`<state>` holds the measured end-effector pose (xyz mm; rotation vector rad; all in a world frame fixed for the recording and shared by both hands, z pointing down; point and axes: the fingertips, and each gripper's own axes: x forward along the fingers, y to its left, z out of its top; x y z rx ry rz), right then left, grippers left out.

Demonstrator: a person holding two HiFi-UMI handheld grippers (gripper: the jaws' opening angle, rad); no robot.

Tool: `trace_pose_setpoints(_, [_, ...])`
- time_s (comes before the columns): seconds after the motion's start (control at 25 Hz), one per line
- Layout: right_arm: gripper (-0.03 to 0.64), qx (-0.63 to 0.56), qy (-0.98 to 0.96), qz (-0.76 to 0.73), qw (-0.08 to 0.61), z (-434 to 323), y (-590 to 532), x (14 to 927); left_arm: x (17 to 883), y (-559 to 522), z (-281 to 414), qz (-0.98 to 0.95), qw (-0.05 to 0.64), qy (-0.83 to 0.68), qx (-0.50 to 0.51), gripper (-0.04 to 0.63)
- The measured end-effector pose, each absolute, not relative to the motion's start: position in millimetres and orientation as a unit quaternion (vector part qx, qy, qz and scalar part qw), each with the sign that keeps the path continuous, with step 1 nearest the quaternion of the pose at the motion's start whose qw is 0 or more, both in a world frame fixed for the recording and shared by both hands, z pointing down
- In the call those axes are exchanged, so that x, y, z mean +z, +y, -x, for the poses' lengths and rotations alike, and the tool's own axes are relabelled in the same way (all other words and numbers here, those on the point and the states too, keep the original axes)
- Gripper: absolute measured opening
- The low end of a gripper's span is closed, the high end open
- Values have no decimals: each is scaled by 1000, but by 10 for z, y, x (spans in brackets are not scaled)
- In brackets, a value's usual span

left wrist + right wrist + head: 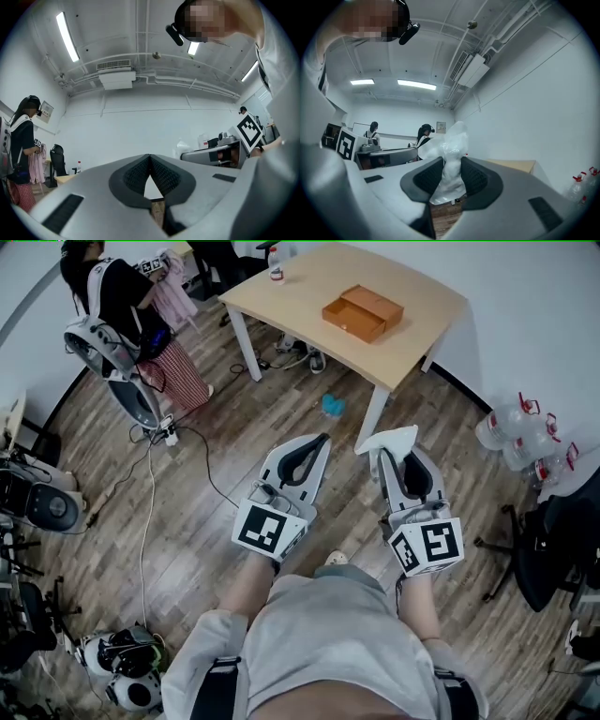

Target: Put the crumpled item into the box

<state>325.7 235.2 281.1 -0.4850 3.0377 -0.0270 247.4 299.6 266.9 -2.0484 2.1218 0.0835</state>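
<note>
My right gripper (pixel 387 450) is shut on a crumpled white plastic item (pixel 388 440); in the right gripper view the crumpled item (pixel 449 161) is pinched between the dark pads and bulges above them. My left gripper (pixel 324 439) is held beside it, jaws closed tip to tip with nothing between them, as the left gripper (pixel 150 157) shows in its own view. An open orange-brown box (pixel 362 313) sits on a light wooden table (pixel 281 306) well ahead of both grippers. Both grippers hang over the wood floor, short of the table.
A small bottle (pixel 276 266) stands at the table's far left. A blue object (pixel 332 406) lies on the floor by the table leg (pixel 372 418). A person (pixel 131 306) stands at upper left near cables. Water jugs (pixel 520 432) and a black chair (pixel 548 545) are on the right.
</note>
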Motion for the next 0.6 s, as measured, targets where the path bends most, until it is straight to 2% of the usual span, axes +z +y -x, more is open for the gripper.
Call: trace_pose_setpoints(0.6, [120,-27,989,141,31,-3124,1812,2902,2695,2484,-2389,680,95,727,24,12])
